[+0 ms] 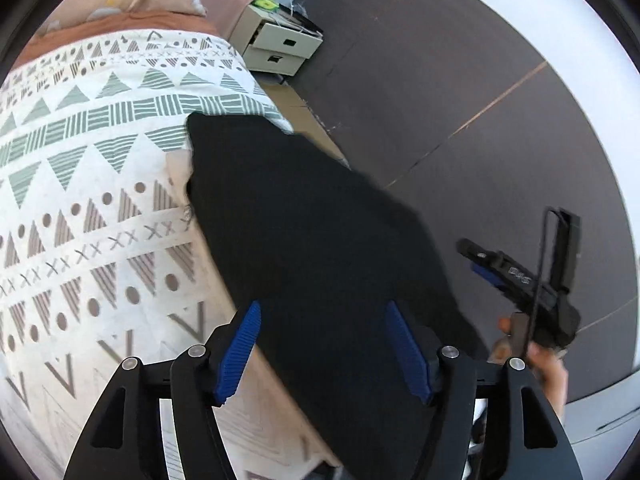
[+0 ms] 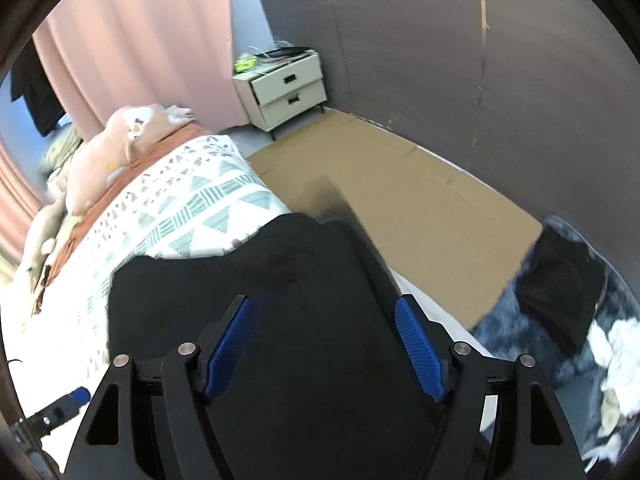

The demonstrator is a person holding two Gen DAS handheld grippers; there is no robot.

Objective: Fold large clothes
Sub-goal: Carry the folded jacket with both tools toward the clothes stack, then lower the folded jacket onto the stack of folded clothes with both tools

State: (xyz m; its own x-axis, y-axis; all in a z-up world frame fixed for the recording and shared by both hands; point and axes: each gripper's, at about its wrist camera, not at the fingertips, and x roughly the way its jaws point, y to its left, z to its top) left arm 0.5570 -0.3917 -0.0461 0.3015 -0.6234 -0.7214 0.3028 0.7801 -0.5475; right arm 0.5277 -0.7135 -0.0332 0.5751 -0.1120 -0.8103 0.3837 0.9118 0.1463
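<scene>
A large black garment (image 1: 300, 220) lies along the edge of a bed, over a white quilt (image 1: 92, 184) patterned with green and brown triangles. My left gripper (image 1: 322, 308) hangs open over the garment's near end, blue pads wide apart with the cloth below them. My right gripper (image 2: 323, 302) is also open above the black garment (image 2: 240, 280), which spreads over the quilt (image 2: 192, 208) and drops off the bed's side. In the left wrist view the right gripper (image 1: 480, 264) shows at the right, held by a hand (image 1: 552, 368). The left gripper (image 2: 68, 400) peeks in at the right wrist view's lower left.
A cream two-drawer nightstand (image 2: 288, 88) stands by the dark wall beyond the bed. Flat cardboard (image 2: 400, 208) covers the floor beside the bed. A brown pillow (image 2: 132, 136) lies at the bed's head before pink curtains (image 2: 152, 40). A dark fuzzy rug (image 2: 560, 300) with loose clothes lies at right.
</scene>
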